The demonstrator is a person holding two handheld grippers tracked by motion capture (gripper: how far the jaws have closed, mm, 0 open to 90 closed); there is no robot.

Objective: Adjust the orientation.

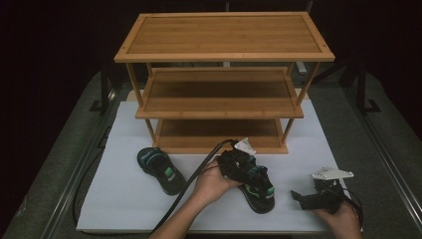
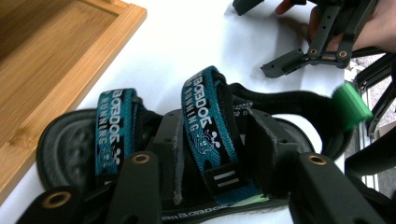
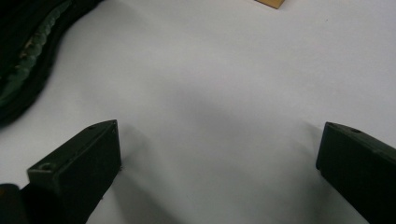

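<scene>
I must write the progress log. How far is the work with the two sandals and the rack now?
Nothing is put away yet: all three shelves of the wooden rack are bare. In hand: the left gripper has its jaws around the middle strap of the right-hand sandal, on the white mat. The right gripper waits open. The left-hand sandal is untouched.

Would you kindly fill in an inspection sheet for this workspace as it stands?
Surface: white mat over a grey table.
Job's things: right sandal, black with teal straps, under the left gripper; left sandal lies apart on the mat; three-tier bamboo rack, shelves bare.
Clutter: nothing seen.
Grippers: left gripper, its fingers either side of the sandal's teal strap, grip unconfirmed; right gripper open above bare mat.
Cables: black cable trails from the left gripper off the mat.
Surroundings: dark; black stands beside the table.
</scene>
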